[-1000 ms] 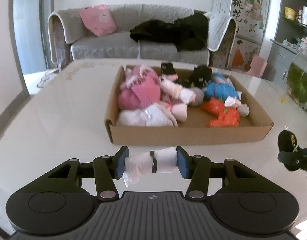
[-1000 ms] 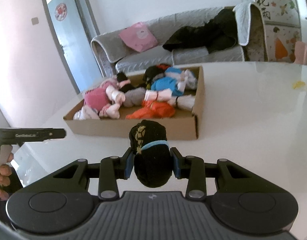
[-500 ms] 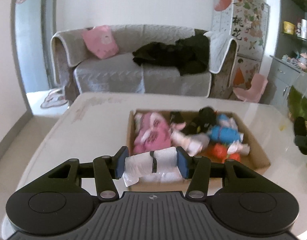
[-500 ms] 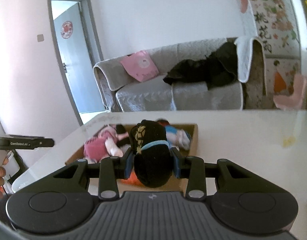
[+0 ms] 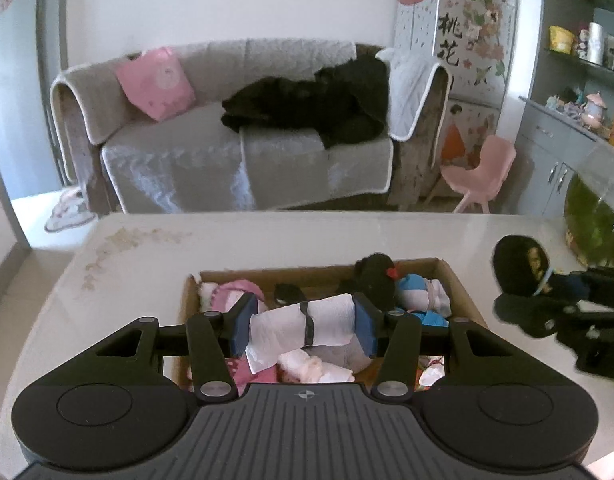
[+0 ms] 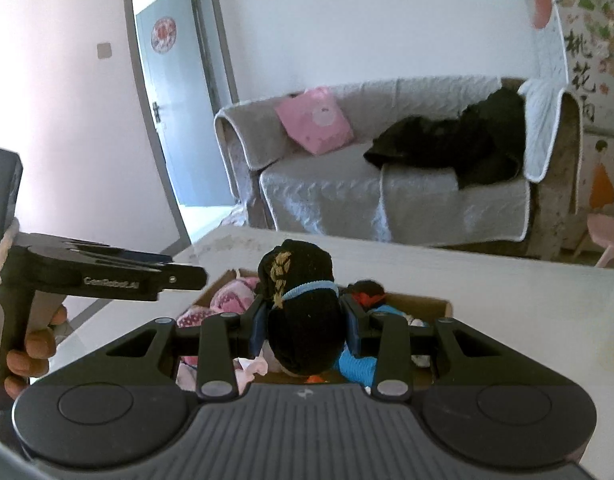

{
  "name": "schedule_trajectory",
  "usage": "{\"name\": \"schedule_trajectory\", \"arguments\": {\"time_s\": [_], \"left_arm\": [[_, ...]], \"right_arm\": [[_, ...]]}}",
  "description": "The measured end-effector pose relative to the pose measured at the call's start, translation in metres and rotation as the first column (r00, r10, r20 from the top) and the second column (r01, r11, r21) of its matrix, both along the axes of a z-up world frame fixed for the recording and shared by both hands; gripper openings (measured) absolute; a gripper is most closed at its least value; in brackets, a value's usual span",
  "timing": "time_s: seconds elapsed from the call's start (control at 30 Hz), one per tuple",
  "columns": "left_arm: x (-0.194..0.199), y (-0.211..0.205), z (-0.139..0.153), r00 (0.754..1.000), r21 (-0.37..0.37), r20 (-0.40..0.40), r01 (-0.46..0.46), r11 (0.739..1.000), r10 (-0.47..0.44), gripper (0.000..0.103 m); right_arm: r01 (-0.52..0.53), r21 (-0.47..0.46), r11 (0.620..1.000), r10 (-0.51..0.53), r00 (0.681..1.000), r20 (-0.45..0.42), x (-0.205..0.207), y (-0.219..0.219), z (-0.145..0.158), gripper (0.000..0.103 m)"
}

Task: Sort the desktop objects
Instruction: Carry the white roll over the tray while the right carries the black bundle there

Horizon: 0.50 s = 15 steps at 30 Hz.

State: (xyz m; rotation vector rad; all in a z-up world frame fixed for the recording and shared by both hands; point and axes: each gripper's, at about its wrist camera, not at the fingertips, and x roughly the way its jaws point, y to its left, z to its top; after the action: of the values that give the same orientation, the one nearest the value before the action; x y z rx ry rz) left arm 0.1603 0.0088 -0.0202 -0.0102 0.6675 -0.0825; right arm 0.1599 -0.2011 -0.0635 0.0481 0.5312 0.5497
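Both blue pads (image 5: 243,327) of my left gripper (image 5: 303,328) clamp a white rolled sock bundle with a dark band (image 5: 303,326) by its ends, above the open brown cardboard box (image 5: 453,280) of bundled socks on the pale glossy table (image 5: 267,236). My right gripper (image 6: 305,322) is squeezed tight on a black rolled sock bundle with a light blue band (image 6: 303,320), seemingly over that box too, though its fingers hide much below.
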Motion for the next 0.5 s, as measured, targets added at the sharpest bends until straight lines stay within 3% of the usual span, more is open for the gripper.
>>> {"name": "schedule_trajectory", "arguments": {"time_s": [0.5], "left_arm": [[0.033,-0.01,-0.066,0.992,0.037,-0.127,0.003,0.999,0.002,0.058]], "right_arm": [[0.006,-0.067,0.998,-0.014,0.993,-0.115,0.022,0.014,-0.033,0.037]]}}
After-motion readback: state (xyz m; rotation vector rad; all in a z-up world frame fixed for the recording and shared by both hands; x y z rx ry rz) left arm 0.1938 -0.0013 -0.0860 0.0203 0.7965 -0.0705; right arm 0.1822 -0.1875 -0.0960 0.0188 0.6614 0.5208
